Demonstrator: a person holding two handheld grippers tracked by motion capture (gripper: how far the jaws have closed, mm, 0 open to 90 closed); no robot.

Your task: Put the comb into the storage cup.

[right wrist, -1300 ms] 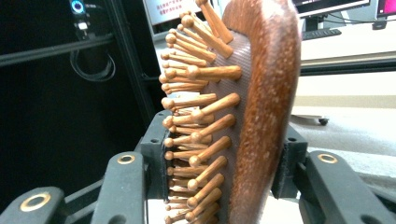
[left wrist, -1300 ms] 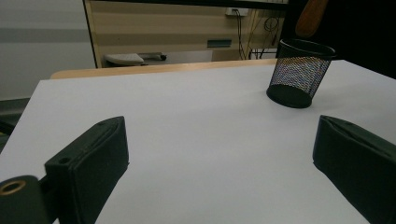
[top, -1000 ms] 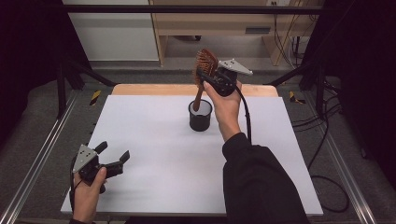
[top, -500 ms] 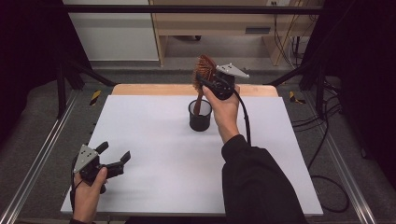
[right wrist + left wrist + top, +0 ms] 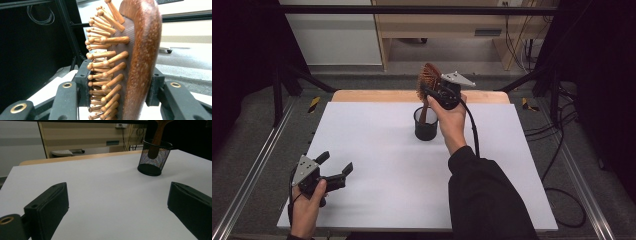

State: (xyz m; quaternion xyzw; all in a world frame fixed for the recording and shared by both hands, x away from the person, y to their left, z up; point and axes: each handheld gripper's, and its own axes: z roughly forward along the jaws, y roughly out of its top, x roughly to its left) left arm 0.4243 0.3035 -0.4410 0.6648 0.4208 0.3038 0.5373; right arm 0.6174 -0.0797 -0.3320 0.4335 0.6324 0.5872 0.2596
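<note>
Right tongs (image 5: 428,89): held up above the far middle of the surface by the person's right hand (image 5: 451,120); closed on the head of the hairbrush, one jaw set against the bristle side and the other against the smooth wooden back, as seen close up in the right gripper view; a black cable is seen trailing from them down along the dark sleeve (image 5: 487,195)

Hairbrush (image 5: 428,82): brown wood with round-tipped wooden bristles (image 5: 105,65); gripped at the head and held nearly upright, slightly tilted; the handle is pointed down into the cup, with its lower end seen through the mesh in the left gripper view (image 5: 157,138); whether the handle tip is resting on the cup's bottom cannot be told

Cup (image 5: 426,124): black wire-mesh pen cup; stood upright on the surface toward its far middle, directly under the right tongs; also shown in the left gripper view (image 5: 153,157)

Left tongs (image 5: 334,167): held low at the near left corner of the surface by the left hand (image 5: 307,207); jaws spread wide apart with nothing between them; well apart from the cup and the hairbrush; pointed toward the middle of the surface

Surface (image 5: 377,145): white and flat, with a strip of pale wood shown along its far edge
</note>
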